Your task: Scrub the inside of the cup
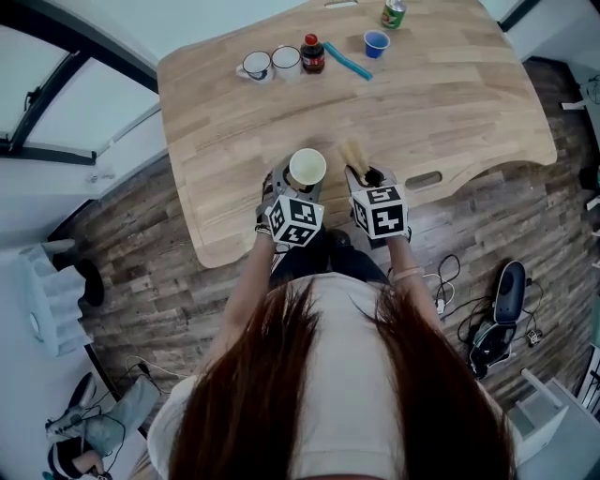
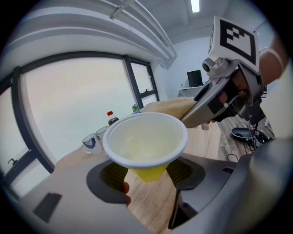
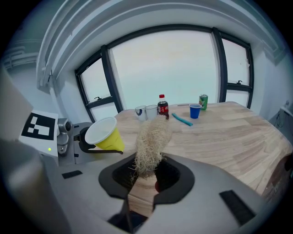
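Note:
My left gripper (image 1: pixel 298 187) is shut on a yellow cup (image 1: pixel 307 170) with a white inside, held over the table's near edge. In the left gripper view the cup (image 2: pixel 145 144) sits between the jaws (image 2: pixel 146 176), mouth tilted toward the camera. My right gripper (image 1: pixel 367 183) is shut on a brush with a wooden handle (image 3: pixel 141 194) and a tan bristle head (image 3: pixel 151 144). The brush (image 1: pixel 354 157) points away from me, just right of the cup and outside it. In the right gripper view the cup (image 3: pixel 103 133) is at the left.
At the wooden table's (image 1: pixel 450 103) far edge stand two glass mugs (image 1: pixel 270 64), a dark bottle with a red cap (image 1: pixel 313 53), a blue cup (image 1: pixel 376 43), a teal stick (image 1: pixel 348 61) and a green can (image 1: pixel 393 13). Cables and a device (image 1: pixel 502 314) lie on the floor.

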A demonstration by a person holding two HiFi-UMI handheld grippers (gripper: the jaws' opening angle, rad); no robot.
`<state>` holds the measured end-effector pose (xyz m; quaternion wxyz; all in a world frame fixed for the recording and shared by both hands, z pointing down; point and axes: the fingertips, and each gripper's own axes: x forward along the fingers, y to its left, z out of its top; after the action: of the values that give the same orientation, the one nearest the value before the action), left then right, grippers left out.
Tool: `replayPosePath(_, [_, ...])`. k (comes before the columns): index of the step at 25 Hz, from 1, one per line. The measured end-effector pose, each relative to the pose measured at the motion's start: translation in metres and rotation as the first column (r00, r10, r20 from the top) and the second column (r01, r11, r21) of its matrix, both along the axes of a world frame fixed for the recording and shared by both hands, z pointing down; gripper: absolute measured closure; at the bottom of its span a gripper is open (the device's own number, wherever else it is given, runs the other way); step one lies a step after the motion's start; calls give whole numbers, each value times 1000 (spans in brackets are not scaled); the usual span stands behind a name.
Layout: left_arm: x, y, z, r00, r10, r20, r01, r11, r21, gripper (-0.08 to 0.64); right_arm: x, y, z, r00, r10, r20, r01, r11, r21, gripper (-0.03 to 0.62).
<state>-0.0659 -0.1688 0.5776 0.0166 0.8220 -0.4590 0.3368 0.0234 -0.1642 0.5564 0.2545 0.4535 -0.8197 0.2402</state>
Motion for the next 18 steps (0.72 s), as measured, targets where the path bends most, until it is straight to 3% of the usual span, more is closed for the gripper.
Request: replayPosePath(18, [11,3,-13,997,45,58,-48,998,39,291,6,12,-27,998,-40,46,37,998,50,499])
